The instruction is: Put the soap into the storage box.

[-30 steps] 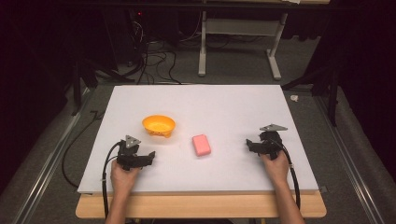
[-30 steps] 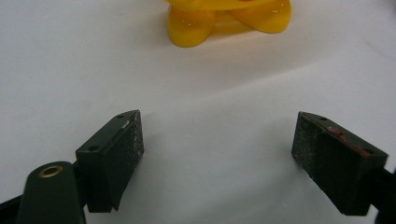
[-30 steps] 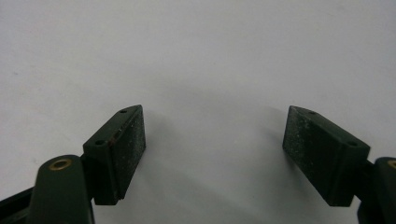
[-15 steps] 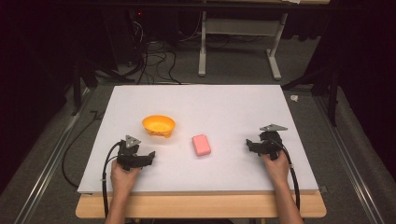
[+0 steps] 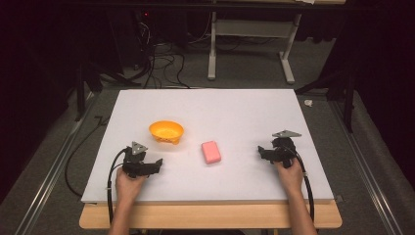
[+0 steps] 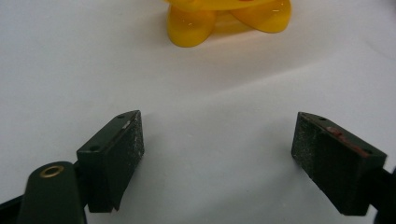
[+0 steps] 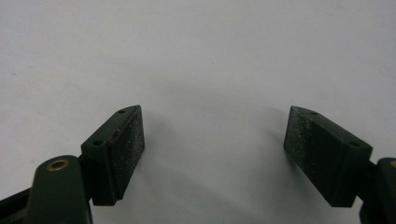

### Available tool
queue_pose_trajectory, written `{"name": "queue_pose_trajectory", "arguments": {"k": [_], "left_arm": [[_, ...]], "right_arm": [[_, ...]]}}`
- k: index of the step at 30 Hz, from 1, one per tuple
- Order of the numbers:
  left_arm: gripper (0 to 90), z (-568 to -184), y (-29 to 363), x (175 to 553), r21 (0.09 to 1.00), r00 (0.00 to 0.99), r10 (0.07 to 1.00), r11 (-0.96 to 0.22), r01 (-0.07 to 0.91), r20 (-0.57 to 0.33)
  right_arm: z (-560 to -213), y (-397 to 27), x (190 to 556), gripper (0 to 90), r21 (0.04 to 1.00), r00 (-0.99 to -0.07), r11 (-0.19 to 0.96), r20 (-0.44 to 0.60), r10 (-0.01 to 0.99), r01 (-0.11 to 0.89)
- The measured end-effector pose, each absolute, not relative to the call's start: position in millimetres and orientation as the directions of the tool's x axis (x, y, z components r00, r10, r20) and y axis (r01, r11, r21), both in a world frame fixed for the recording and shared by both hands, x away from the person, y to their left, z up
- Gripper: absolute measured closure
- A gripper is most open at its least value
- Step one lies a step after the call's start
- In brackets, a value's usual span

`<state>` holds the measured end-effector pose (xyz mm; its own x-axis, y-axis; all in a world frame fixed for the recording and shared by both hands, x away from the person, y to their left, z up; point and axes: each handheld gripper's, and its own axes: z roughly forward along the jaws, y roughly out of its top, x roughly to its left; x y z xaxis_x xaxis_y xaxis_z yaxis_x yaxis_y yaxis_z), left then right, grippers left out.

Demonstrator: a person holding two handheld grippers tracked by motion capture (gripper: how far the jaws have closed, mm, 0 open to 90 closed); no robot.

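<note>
Nothing on the desk (image 5: 235, 105) has shifted since the earlier frames: both hands and both objects sit where they did. Left hand-held gripper (image 5: 157, 165) rests near the front edge, just in front of the orange bowl (image 5: 167, 131); its jaws stand spread with bare desk between them. Right hand-held gripper (image 5: 261, 151) rests well to the right of the bowl, its jaws likewise spread and holding nothing. Between the 2 grippers lies the pink block (image 5: 211, 151), just right of the bowl and a little nearer the front edge, touching neither gripper.

Judged from this layout, the step in hand is a first reach, most likely for the block, with the bowl as a probable destination. To do it well, the chosen gripper should keep its jaws spread, approach with 1 jaw on each long side of the block, and close only once both pads flank it squarely; a skewed approach could push the block across the smooth surface.

The high view gives the whole arrangement, including the block and both forearms. From the left gripper view, the bowl (image 6: 229, 18) appears close up, showing rounded feet beneath it, a detail too small to make out from above. Its pads (image 6: 126, 149) are visibly scuffed. In the right gripper view, the pads (image 7: 123, 147) frame plain desk (image 7: 210, 56).
</note>
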<state>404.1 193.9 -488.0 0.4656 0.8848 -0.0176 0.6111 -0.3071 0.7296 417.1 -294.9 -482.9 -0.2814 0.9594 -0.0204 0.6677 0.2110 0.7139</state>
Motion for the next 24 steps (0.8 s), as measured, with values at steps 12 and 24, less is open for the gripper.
{"name": "queue_pose_trajectory", "arguments": {"k": [12,24], "left_arm": [[17.5,-474.4,200.8,396.5,0.764,0.455,0.889,-0.266,0.587,-0.04],[20.2,-453.6,191.8,384.4,0.805,0.514,0.856,-0.271,0.528,-0.05]], "right_arm": [[-482.9,-294.9,417.1,21.0,0.714,-0.282,0.211,-0.021,0.959,0.668],[-482.9,-295.0,417.2,21.0,0.714,-0.282,0.211,-0.019,0.959,0.668]]}}
